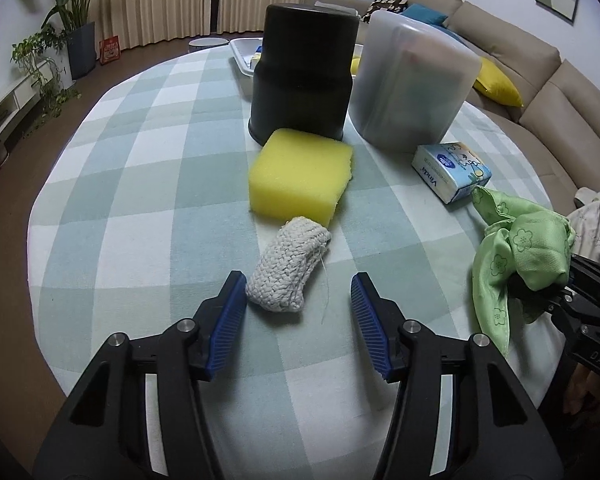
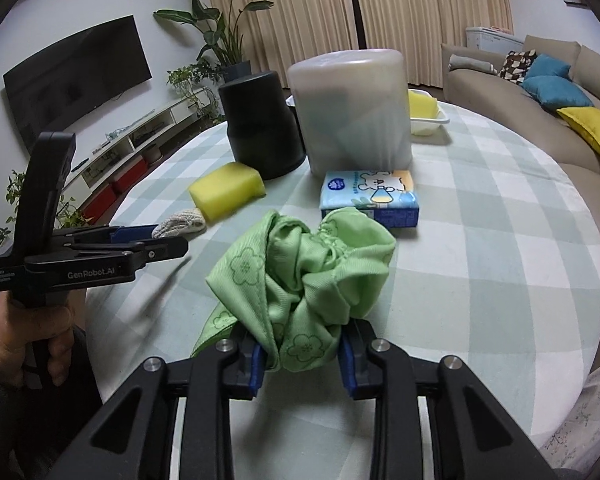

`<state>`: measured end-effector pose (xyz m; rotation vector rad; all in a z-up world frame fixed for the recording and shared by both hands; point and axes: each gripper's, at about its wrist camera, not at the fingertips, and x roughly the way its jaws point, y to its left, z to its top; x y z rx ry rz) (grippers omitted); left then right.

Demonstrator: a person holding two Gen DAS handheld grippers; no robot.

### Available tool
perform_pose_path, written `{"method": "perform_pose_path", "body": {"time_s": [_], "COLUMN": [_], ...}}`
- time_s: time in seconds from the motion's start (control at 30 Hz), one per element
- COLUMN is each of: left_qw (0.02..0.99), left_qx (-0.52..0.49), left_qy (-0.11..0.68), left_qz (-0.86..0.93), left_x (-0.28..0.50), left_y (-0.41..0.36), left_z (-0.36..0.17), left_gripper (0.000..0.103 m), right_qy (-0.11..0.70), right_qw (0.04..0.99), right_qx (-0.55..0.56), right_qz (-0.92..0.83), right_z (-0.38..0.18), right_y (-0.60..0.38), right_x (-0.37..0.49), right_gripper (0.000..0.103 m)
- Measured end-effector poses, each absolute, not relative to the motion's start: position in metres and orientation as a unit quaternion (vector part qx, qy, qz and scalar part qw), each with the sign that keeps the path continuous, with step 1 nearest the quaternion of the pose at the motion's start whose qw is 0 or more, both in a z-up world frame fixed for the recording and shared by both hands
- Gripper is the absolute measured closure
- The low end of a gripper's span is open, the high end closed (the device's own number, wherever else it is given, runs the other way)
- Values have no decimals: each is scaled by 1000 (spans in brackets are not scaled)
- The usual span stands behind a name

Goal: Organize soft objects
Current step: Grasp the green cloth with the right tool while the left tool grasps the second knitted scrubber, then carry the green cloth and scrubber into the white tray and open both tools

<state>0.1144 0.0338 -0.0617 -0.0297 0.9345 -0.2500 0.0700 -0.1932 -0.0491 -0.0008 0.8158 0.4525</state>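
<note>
Green cloth [image 2: 308, 280] w/ flower prints is held bunched up in the right gripper [image 2: 302, 354], its jaws pressed onto the cloth from both sides, just above the checked desk [image 2: 500, 240]. Left gripper [image 1: 297, 312] is held low over the desk w/ jaws wide apart; a white knitted pad [image 1: 285, 268] is seen lying between them, its near end touching or almost touching one blue pad. Just behind the knitted pad, approx. touching it, a yellow sponge [image 1: 297, 172] is seen. A tissue pack [image 2: 370, 200] is lying near the cloth. Behind these, a black tub [image 1: 304, 68] & a frosted tub [image 1: 414, 80] are set upside down, side by side. A white tray [image 2: 430, 122] w/ another yellow sponge is seen at the back.
</note>
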Motion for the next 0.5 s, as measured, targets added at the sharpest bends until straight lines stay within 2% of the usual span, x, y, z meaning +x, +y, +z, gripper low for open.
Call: {"method": "perform_pose_path", "body": {"time_s": [0.07, 0.13, 0.5], "left_qw": [885, 886, 893], "left_qx": [-11, 0, 5], "left_qy": [448, 445, 426], "left_qz": [-125, -130, -144], "left_x": [113, 110, 100], "left_y": [32, 28, 22], "left_z": [-61, -61, -54], "left_gripper": [55, 76, 79], "right_qy": [395, 396, 394], "right_qw": [893, 892, 894], "right_qx": [2, 1, 0], "right_qz": [218, 216, 212], "right_z": [-49, -50, -53], "right_y": [-193, -194, -194], "right_x": [70, 70, 70], "right_gripper": [71, 71, 71]}}
